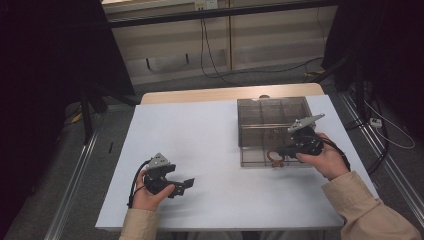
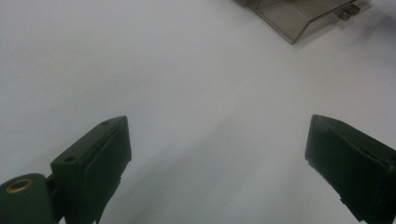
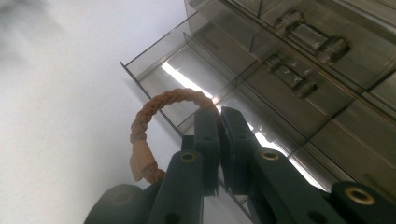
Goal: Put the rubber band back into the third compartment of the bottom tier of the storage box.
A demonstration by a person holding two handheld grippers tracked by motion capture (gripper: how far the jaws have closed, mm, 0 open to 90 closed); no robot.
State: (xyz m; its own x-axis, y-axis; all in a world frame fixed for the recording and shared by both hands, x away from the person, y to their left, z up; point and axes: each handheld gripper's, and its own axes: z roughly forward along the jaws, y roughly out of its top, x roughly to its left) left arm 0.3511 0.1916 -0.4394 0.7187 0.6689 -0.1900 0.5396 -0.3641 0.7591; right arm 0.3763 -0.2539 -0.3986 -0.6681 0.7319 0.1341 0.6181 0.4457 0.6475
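Observation:
A braided tan hair tie (image 3: 159,105) forms a loop, pinched at one end by my right gripper (image 3: 219,112), whose jaws are shut on it. In the high view the hair tie (image 1: 274,157) hangs at the near edge of a smoky clear compartment box (image 1: 250,132), with the right gripper (image 1: 283,151) held over that edge. The box's dividers and hinges (image 3: 306,37) fill the upper right of the right gripper view. My left gripper (image 1: 189,184) rests low over the white table at the near left, its jaws wide apart and bare (image 2: 217,144).
The white table top (image 1: 200,145) spreads between the two hands. The box's corner (image 2: 299,16) lies far ahead in the left gripper view. Behind the table are a wooden edge, cables on the floor and dark stands at both sides.

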